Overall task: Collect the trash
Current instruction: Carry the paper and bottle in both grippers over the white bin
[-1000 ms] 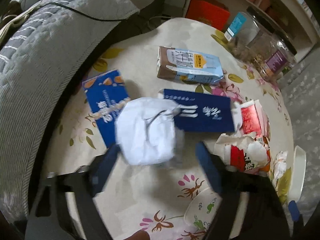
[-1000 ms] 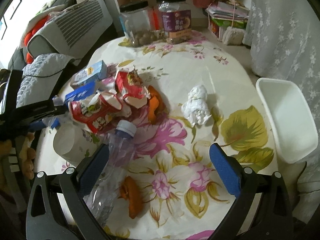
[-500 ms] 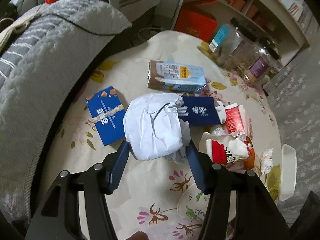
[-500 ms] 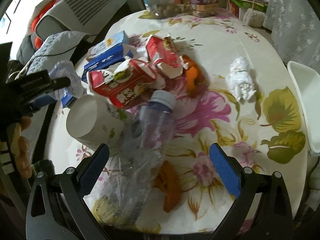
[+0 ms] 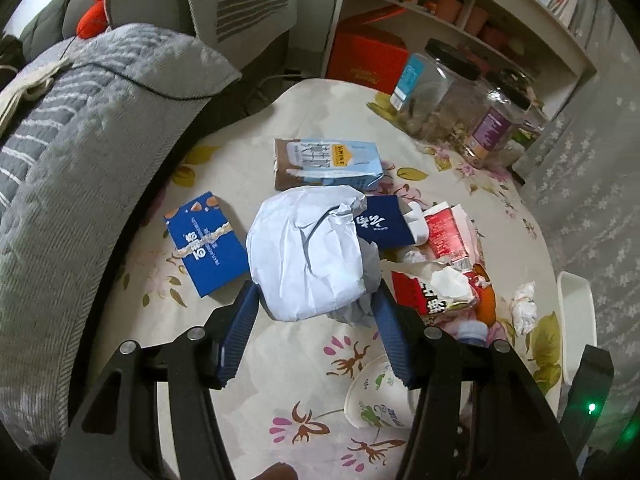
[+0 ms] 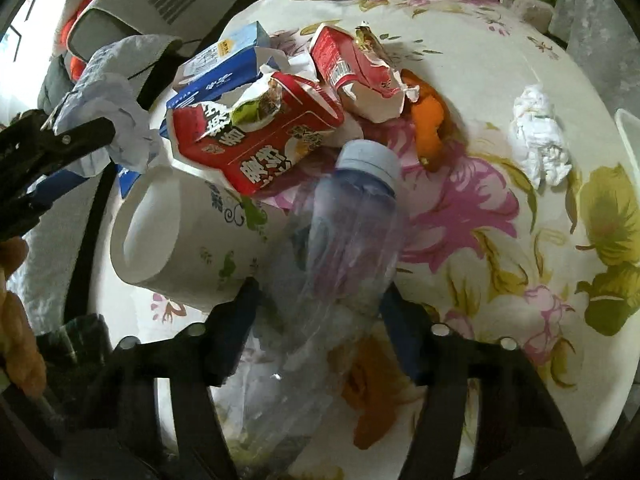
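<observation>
Left hand-held gripper point(image 5: 314, 304) clamps unlabelled crumpled paper point(image 5: 306, 252).

White Chinese characters on navy box point(image 5: 384, 222), otherwise illegible

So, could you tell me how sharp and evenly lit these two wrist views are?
Left wrist view: mostly crisp, the crumpled paper in the left gripper well lit, edges bent by the fisheye. Right wrist view: softer, the plastic bottle between the right gripper's fingers smeared, the window corner blown out.
</observation>
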Demonstrator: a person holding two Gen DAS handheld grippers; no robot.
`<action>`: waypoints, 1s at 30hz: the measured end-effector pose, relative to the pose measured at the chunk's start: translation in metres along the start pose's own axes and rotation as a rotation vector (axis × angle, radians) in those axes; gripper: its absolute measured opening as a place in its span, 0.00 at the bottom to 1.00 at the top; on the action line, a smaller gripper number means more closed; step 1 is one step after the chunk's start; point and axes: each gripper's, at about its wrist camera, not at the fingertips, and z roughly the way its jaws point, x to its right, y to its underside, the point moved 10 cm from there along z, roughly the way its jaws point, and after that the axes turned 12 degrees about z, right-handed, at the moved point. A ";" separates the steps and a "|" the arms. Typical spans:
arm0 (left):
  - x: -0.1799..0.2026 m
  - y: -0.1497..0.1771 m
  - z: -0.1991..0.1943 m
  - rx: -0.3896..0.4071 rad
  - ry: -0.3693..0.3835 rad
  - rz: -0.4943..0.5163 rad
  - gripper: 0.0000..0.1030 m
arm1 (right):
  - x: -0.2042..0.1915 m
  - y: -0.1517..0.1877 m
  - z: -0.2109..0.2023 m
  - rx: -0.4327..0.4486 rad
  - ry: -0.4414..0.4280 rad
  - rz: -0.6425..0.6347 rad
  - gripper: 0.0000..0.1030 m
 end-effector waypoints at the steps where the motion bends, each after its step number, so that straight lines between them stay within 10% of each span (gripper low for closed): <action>1: 0.002 -0.001 -0.002 0.009 -0.004 0.008 0.56 | 0.001 -0.002 -0.002 0.011 0.000 0.001 0.53; 13: 0.035 -0.013 -0.031 0.100 0.017 0.085 0.56 | 0.020 -0.039 -0.067 0.214 -0.041 0.039 0.53; 30: 0.168 -0.025 -0.064 0.180 0.140 0.284 0.56 | 0.146 -0.096 -0.199 0.460 0.066 0.133 0.53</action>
